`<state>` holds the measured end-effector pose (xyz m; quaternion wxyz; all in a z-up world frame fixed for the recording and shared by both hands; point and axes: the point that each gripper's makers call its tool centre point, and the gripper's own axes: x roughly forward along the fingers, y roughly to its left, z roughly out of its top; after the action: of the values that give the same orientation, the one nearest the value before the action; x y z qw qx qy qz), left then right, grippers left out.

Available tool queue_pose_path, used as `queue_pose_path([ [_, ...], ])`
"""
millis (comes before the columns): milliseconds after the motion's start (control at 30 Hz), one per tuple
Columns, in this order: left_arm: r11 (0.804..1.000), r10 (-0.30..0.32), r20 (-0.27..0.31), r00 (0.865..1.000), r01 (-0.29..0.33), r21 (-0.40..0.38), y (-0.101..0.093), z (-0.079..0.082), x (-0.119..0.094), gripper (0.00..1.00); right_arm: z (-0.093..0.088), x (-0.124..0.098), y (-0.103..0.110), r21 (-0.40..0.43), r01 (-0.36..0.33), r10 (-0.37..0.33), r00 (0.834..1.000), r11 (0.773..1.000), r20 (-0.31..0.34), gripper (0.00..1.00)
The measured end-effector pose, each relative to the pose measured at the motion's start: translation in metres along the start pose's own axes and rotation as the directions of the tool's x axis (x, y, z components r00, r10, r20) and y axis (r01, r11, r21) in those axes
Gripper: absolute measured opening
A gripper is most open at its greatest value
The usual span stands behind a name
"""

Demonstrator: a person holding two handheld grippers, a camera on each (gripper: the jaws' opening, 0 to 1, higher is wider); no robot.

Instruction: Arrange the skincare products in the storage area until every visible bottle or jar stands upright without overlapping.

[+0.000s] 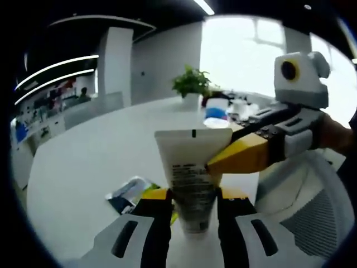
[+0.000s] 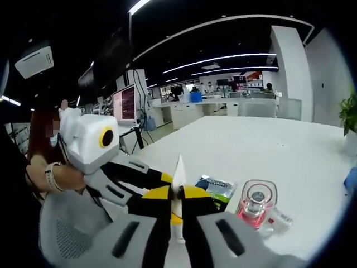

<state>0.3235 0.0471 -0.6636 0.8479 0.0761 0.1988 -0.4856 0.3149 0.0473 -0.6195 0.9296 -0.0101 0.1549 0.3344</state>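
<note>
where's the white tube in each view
Left gripper view: white tube centre-low, flat face on, held between the left gripper jaws, right gripper pinching its side.
Right gripper view: tube edge-on, centre-low, between the right gripper jaws.
Shared landmark: green-and-blue sachet on the table.

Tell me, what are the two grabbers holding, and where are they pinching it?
Both hold one white tube. The left gripper pinches its lower end; the right gripper pinches the side near the flat top end.
</note>
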Motion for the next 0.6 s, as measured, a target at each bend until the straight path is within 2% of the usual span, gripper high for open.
queue_pose_path([
  [200,1.000,-0.007,0.012,1.000,0.007,0.013,-0.002,-0.001,-0.002,0.29,-0.001,-0.002,0.002,-0.047,0.001,-0.001,1.000,0.999,-0.002,0.04],
  [400,0.999,-0.025,0.000,1.000,0.025,0.048,-0.004,-0.004,-0.006,0.29,-0.003,-0.003,0.003,-0.045,-0.009,0.009,1.000,0.999,-0.003,0.04],
  [600,0.999,-0.016,-0.010,1.000,0.016,0.031,-0.003,-0.005,-0.012,0.31,-0.004,-0.003,0.007,-0.068,-0.023,0.023,1.000,0.997,-0.010,0.05],
])
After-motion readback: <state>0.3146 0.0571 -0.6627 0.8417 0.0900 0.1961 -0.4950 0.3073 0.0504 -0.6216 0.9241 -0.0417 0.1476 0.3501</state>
